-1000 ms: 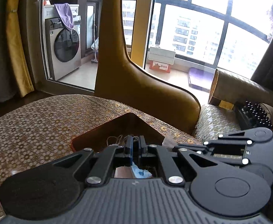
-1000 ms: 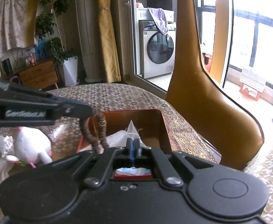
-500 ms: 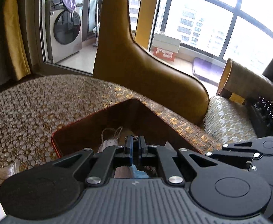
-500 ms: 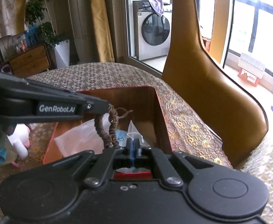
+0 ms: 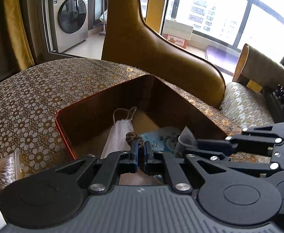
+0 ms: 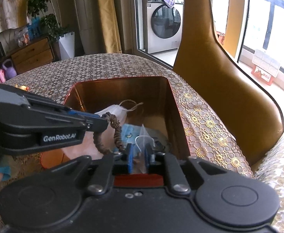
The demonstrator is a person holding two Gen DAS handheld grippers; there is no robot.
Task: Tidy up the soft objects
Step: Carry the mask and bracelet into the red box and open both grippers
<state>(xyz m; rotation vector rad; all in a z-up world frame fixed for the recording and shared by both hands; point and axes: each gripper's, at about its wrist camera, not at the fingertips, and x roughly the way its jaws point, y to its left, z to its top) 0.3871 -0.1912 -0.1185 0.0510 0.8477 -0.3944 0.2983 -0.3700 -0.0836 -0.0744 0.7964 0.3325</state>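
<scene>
1. Here my left gripper (image 6: 106,121) is clamped on a brown braided cord loop (image 6: 117,134), which hangs over the open copper-coloured box (image 6: 178,116) on the patterned table (image 6: 122,66).
2. My right gripper (image 6: 139,155) has just been opening; its jaws stand slightly apart with a clear plastic packet (image 6: 143,137) between them, over the box.
3. A white face mask (image 5: 120,136) lies inside the box.
</scene>
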